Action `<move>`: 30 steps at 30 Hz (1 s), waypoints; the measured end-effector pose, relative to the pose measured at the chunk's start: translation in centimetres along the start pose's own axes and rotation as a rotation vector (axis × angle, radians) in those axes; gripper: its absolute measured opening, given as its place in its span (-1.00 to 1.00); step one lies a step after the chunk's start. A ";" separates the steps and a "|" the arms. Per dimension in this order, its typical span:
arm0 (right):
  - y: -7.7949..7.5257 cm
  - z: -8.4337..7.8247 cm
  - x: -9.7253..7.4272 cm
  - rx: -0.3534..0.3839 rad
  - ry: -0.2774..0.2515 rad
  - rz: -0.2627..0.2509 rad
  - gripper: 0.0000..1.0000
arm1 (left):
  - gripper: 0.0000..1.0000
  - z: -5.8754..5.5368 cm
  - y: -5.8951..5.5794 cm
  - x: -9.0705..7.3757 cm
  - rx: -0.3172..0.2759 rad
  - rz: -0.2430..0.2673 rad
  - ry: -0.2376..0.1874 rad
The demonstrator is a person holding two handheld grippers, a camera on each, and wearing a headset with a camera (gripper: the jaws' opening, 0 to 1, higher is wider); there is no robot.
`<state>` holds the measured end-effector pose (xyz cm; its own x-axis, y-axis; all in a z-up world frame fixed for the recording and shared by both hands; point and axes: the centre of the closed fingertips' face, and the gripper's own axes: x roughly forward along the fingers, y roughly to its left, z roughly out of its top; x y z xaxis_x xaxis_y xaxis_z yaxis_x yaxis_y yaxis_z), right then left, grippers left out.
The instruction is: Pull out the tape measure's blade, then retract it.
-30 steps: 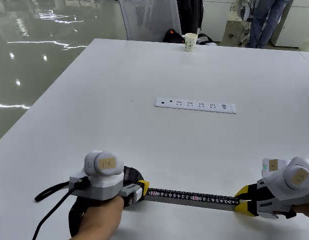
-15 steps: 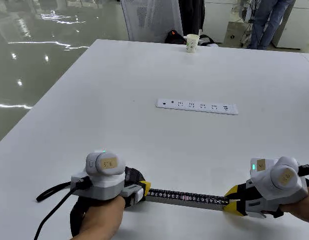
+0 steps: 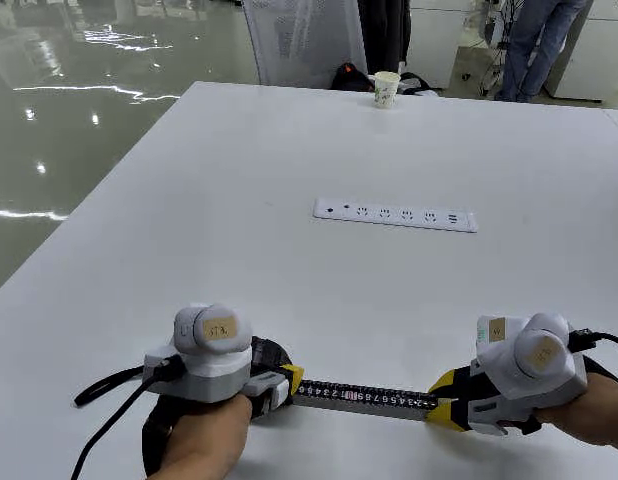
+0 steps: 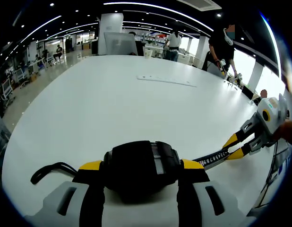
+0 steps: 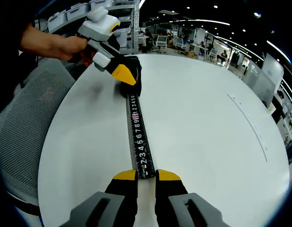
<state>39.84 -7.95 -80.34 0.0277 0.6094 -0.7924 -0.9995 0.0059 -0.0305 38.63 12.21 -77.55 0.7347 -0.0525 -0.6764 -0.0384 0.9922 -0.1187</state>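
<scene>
At the near left edge of the white bench (image 3: 289,150), a black cable (image 3: 104,385) loops back from the left gripper (image 3: 279,385), which a hand (image 3: 204,440) holds from below. This gripper is clamped on the tape measure (image 3: 269,352). In the left gripper view its black housing (image 4: 141,165) sits squarely between the two yellow-tipped jaws, which press on either side of it. The tape measure rests low at the front of the bench, close to the person. From its mouth the blade (image 3: 364,397) runs out to the right, straight and level, just over the bench top; whether it touches the surface cannot be told. The blade is dark with pale numerals, and a red mark shows partway along it in the right gripper view (image 5: 138,137). Farther back on the bench, well apart from the blade, a white power strip (image 3: 395,214) lies flat. Beyond it, a paper cup (image 3: 386,88) stands upright near the far edge. At the right end of the blade, the right gripper (image 3: 444,400) pinches the blade's tip between its yellow jaw tips, with the last numerals ending right at the jaws. A second hand (image 3: 589,415) grips this tool from the right side.
</scene>
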 end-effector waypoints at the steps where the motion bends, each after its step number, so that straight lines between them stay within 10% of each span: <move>1: 0.0 0.1 0.1 -0.001 0.000 0.000 -0.80 | 0.14 0.0 0.0 0.0 0.000 -0.001 0.000; 30: 0.6 4.0 3.2 -0.020 -0.023 0.022 -0.80 | 0.14 0.0 -0.1 -0.1 -0.008 -0.008 0.006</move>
<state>39.25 -2.86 -80.44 0.0054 0.6272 -0.7788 -0.9994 -0.0231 -0.0256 38.58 12.10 -77.51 0.7306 -0.0613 -0.6801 -0.0376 0.9908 -0.1297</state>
